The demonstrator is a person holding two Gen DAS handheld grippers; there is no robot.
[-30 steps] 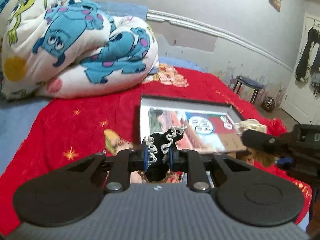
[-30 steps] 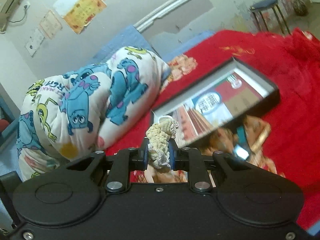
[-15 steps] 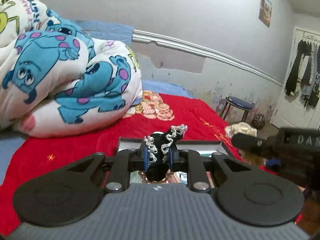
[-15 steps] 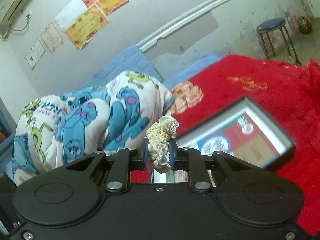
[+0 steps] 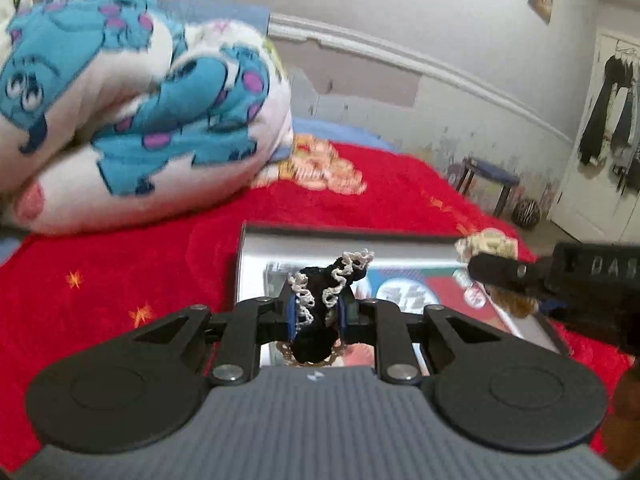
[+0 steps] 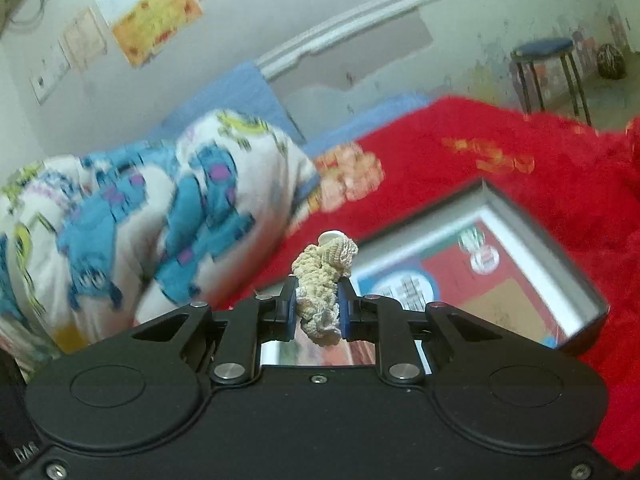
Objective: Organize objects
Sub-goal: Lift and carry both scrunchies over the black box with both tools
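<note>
My left gripper [image 5: 317,312] is shut on a black scrunchie with white lace trim [image 5: 320,300], held above the near end of a framed picture [image 5: 400,280] lying flat on the red blanket [image 5: 120,272]. My right gripper [image 6: 318,312] is shut on a cream crocheted scrunchie [image 6: 324,280], also over that framed picture [image 6: 480,280]. In the left wrist view the right gripper's finger [image 5: 504,270] enters from the right with the cream scrunchie [image 5: 486,244] at its tip.
A folded cartoon-print quilt [image 5: 132,112] lies at the head of the bed, left of the frame. A blue-topped stool [image 6: 544,68] and a ball stand on the floor by the wall. Dark clothes [image 5: 612,104] hang on a white door at far right.
Both views swung up towards the wall and then back down over the frame, and both are now motion-blurred. Each gripper keeps its scrunchie.
</note>
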